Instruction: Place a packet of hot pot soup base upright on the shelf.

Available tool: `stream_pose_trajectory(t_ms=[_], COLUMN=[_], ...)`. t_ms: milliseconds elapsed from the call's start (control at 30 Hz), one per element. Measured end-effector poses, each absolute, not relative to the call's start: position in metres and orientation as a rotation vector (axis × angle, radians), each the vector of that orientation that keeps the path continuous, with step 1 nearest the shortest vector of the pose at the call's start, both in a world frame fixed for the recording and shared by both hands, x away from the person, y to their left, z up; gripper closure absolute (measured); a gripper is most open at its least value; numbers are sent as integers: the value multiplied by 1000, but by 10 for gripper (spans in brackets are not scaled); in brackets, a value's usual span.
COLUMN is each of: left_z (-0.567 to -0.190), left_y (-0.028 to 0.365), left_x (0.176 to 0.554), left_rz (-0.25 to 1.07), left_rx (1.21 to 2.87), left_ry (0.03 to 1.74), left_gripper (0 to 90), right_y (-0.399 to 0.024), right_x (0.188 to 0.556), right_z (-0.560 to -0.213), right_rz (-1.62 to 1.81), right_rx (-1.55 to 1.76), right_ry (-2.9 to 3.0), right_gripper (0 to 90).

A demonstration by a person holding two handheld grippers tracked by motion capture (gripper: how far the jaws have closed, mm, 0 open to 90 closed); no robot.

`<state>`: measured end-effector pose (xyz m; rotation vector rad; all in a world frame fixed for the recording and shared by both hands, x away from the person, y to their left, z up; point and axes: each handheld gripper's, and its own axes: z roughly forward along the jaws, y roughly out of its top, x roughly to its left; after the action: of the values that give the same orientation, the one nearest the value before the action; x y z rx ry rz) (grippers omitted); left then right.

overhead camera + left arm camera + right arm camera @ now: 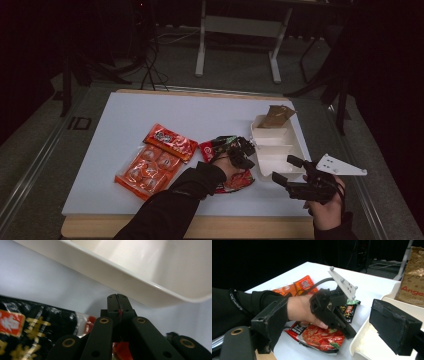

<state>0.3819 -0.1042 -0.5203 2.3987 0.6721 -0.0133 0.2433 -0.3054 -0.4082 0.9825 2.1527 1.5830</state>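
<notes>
The left claw (245,150), jaws pressed together pinching the red noodle packet (322,336), sits at nine o'clock of the white divided tray (272,150); the right claw (292,172) gapes wide, empty, on the bench (125,125).

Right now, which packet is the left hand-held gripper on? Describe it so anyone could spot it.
On the white table, look just left of the white tray. The noodle packet lies under the left hand-held gripper: red with black ends, unlike the two orange packs farther left.

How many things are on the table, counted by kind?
Orange snack packs: 2
Red noodle packet: 1
White divided tray: 1
Brown bag in the tray: 1
Total: 5
</notes>
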Motion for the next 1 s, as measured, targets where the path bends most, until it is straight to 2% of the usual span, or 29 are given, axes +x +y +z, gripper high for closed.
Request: stream_pose_trajectory(t_ms=[633,1000], left_z=[-521,-496], left_y=[-86,-48], left_x=[358,356], left_rz=[-73,-52], left_rx=[2338,2226], left_ry=[704,730], left_gripper=[900,900], right_y=[-297,-294], right_x=[243,244], right_z=[-405,-405], right_rz=[1575,1561], right_rx=[964,952], right_ry=[2170,2179], right_gripper=[150,150])
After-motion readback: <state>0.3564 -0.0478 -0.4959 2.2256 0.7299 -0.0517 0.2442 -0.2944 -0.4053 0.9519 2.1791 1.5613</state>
